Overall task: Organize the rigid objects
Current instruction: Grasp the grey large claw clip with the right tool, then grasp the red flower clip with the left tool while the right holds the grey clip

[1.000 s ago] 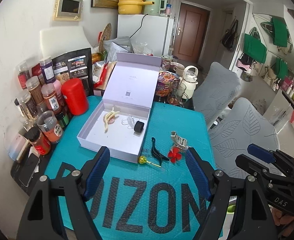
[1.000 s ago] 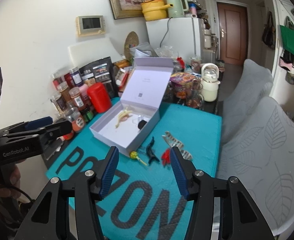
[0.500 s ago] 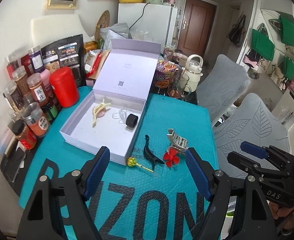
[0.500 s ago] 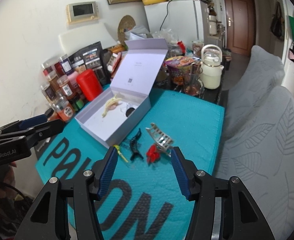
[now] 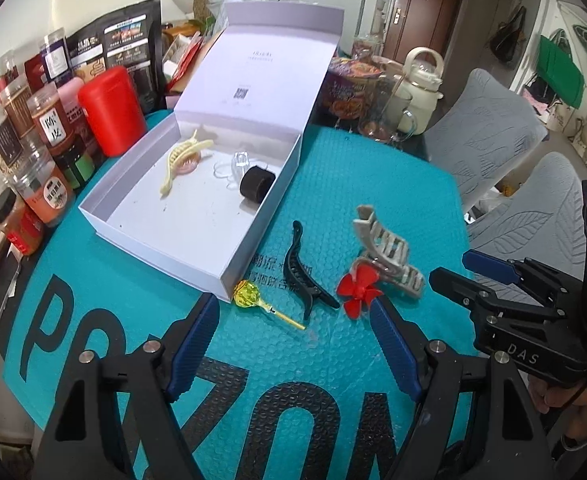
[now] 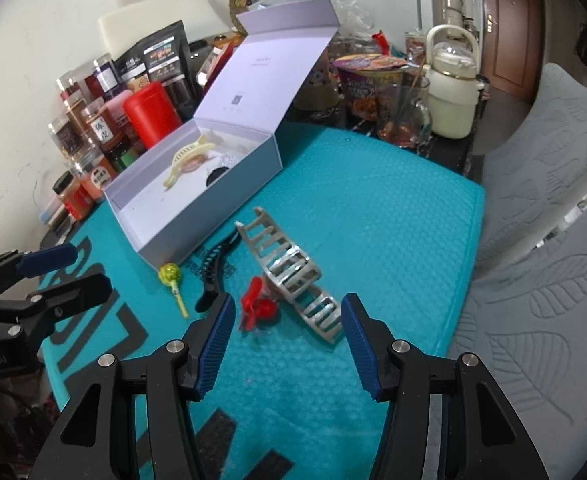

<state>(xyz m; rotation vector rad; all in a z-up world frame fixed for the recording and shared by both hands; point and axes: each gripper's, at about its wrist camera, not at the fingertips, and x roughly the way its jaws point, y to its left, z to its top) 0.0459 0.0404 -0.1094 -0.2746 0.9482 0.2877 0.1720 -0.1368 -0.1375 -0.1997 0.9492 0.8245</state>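
Large black letters are running across the teal mat, cut off by the frame, perhaps "POIZON". "DAS" is showing on the right gripper, gaping empty over the grey hair claw and red flower. The left gripper is hanging open near the lollipop beside the white box.

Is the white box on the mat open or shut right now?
Open. The white box has its hinged lid standing up behind it, and the cream hair clip lying inside is exposed.
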